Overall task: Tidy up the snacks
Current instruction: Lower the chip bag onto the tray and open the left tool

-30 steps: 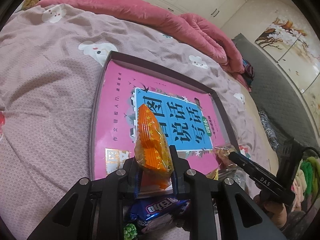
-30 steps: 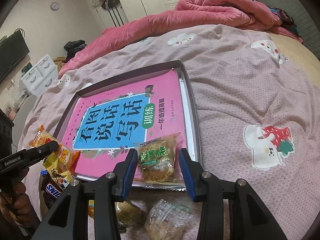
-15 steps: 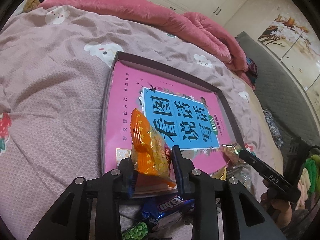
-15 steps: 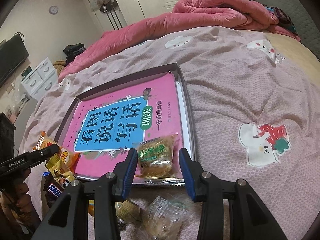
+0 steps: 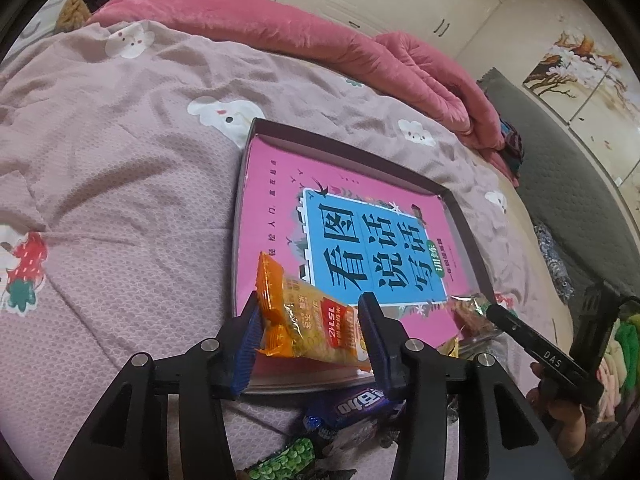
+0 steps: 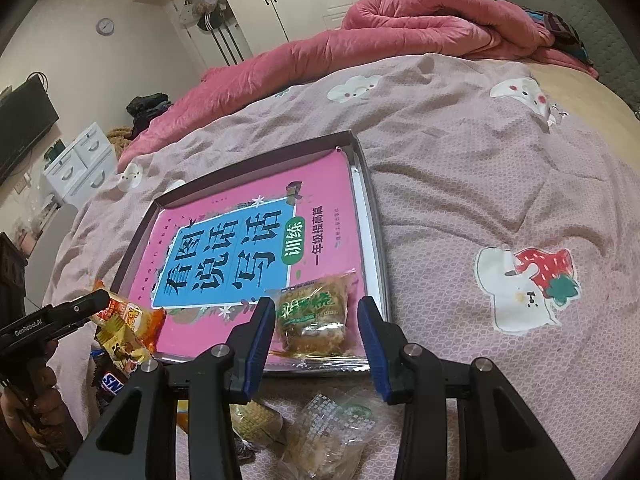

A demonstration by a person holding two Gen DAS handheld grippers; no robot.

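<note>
A shallow dark tray (image 5: pixel 344 148) (image 6: pixel 378 240) holding a pink book (image 5: pixel 276 200) (image 6: pixel 256 208) lies on the bed. My left gripper (image 5: pixel 308 320) is open around an orange snack packet (image 5: pixel 308 320) that lies flat over the tray's near left corner; the packet also shows in the right wrist view (image 6: pixel 132 314). My right gripper (image 6: pixel 312 322) is open around a clear-wrapped pastry with a green label (image 6: pixel 312 312), which rests on the tray's near right corner. The pastry shows in the left wrist view (image 5: pixel 472 314) beside the right gripper's finger.
Loose snacks lie on the bedspread in front of the tray: a purple packet (image 5: pixel 360 406), a green packet (image 5: pixel 284 460), a Snickers bar (image 6: pixel 112 382), a yellow wrapper (image 6: pixel 120 340) and clear-wrapped pastries (image 6: pixel 332 436). A pink quilt (image 6: pixel 400 28) is heaped at the far side.
My left gripper has opened and the orange packet, held upright before, now lies flat on the tray's corner. My right gripper stays open around the pastry.
</note>
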